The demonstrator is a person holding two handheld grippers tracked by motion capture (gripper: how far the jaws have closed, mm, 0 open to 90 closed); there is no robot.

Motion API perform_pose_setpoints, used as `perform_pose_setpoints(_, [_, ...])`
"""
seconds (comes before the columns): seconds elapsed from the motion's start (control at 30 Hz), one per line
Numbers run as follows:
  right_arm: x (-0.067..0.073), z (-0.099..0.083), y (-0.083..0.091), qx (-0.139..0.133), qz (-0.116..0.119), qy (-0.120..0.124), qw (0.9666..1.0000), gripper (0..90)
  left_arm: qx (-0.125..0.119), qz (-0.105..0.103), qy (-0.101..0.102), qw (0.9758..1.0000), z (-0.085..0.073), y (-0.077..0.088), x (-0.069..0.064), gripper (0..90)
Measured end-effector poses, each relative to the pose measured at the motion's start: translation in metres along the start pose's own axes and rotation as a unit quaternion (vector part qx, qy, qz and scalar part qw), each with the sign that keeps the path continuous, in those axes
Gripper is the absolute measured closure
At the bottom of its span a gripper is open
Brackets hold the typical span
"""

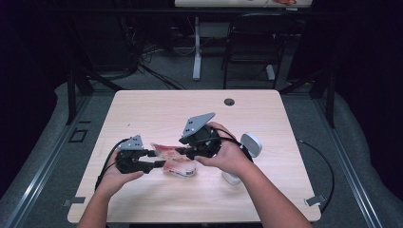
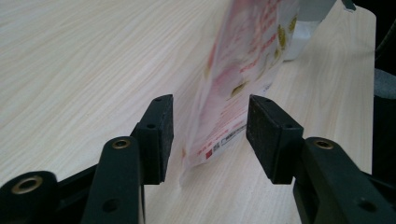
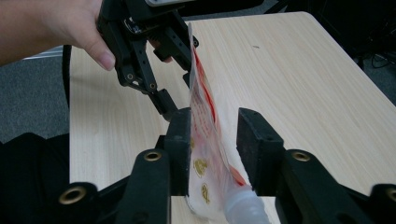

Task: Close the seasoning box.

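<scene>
Pouch [image 1: 173, 159] stands on edge on the surface [image 1: 157, 109], between both spread tools: left tool [image 2: 210, 135] clear of it, right tool [image 3: 215, 149] loose around its spout end.

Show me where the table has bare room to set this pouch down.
The table is bare across its far half, from the cable hole out to both far corners, and along the near left edge. It is crowded mid-table: the pouch between both tongs, and a white device at right.
</scene>
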State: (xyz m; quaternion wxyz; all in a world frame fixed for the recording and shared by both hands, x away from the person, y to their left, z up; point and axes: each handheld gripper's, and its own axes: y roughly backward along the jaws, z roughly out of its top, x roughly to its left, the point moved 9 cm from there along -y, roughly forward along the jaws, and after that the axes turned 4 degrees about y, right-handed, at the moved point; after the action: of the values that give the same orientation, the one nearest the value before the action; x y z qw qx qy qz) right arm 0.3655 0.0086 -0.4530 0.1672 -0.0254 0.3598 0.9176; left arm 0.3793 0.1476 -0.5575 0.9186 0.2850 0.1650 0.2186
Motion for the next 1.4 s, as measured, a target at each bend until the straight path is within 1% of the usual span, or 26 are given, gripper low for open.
perform_pose_setpoints(0.1, [0.000, 0.005, 0.000, -0.013, -0.005, -0.005, 0.9999, 60.3, -0.003, 0.004, 0.005, 1.0000, -0.001, 0.002, 0.003, 50.5])
perform_pose_setpoints(0.17, [0.000, 0.005, 0.001, -0.013, -0.002, -0.005, 0.9999, 59.0, -0.003, 0.007, 0.009, 0.9999, -0.002, 0.002, 0.004, 50.3])
perform_pose_setpoints(0.27, [0.000, 0.006, 0.003, -0.017, -0.002, -0.010, 0.9998, 56.1, 0.000, 0.017, 0.009, 0.9998, -0.003, 0.003, 0.007, 50.3])
perform_pose_setpoints(0.33, [-0.001, 0.006, 0.004, -0.023, -0.002, -0.018, 0.9996, 54.4, -0.004, 0.018, 0.012, 0.9997, -0.003, 0.004, 0.008, 50.4])
perform_pose_setpoints(0.43, [-0.003, 0.007, 0.007, -0.029, -0.008, -0.031, 0.9991, 51.6, -0.003, 0.021, 0.013, 0.9997, -0.003, 0.006, 0.008, 50.4])
perform_pose_setpoints(0.5, [-0.004, 0.006, 0.009, -0.030, -0.008, -0.037, 0.9988, 50.6, -0.002, 0.025, 0.010, 0.9996, -0.004, 0.006, 0.009, 50.4])
perform_pose_setpoints(0.53, [-0.005, 0.006, 0.010, -0.029, -0.013, -0.039, 0.9987, 50.3, -0.001, 0.027, 0.010, 0.9996, -0.004, 0.006, 0.009, 50.4])
perform_pose_setpoints(0.63, [-0.007, 0.005, 0.013, -0.033, -0.025, -0.041, 0.9983, 49.8, -0.001, 0.026, 0.014, 0.9996, -0.005, 0.007, 0.010, 50.5])
perform_pose_setpoints(0.7, [-0.009, 0.003, 0.015, -0.034, -0.030, -0.042, 0.9981, 48.5, -0.002, 0.025, 0.017, 0.9995, -0.005, 0.009, 0.010, 50.6])
perform_pose_setpoints(0.83, [-0.014, 0.000, 0.018, -0.037, -0.046, -0.047, 0.9971, 47.3, -0.005, 0.026, 0.019, 0.9995, -0.005, 0.011, 0.012, 50.6])
perform_pose_setpoints(0.93, [-0.018, -0.002, 0.020, -0.039, -0.054, -0.050, 0.9965, 47.4, -0.009, 0.025, 0.017, 0.9995, -0.002, 0.013, 0.010, 50.7])
perform_pose_setpoints(1.03, [-0.020, -0.004, 0.021, -0.040, -0.058, -0.050, 0.9963, 47.2, -0.015, 0.023, 0.019, 0.9994, -0.001, 0.014, 0.010, 50.7])
perform_pose_setpoints(1.13, [-0.020, -0.002, 0.022, -0.048, -0.054, -0.054, 0.9959, 46.5, -0.012, 0.024, 0.020, 0.9994, -0.003, 0.015, 0.012, 50.7])
perform_pose_setpoints(1.2, [-0.021, -0.003, 0.024, -0.048, -0.055, -0.053, 0.9959, 45.9, -0.011, 0.023, 0.023, 0.9994, -0.004, 0.015, 0.012, 50.7])
perform_pose_setpoints(1.27, [-0.023, -0.002, 0.027, -0.053, -0.058, -0.059, 0.9952, 45.3, -0.013, 0.023, 0.024, 0.9994, -0.003, 0.016, 0.012, 50.8])
perform_pose_setpoints(1.4, [-0.029, -0.003, 0.036, -0.062, -0.072, -0.066, 0.9933, 44.9, -0.011, 0.020, 0.024, 0.9995, -0.004, 0.016, 0.013, 50.8])
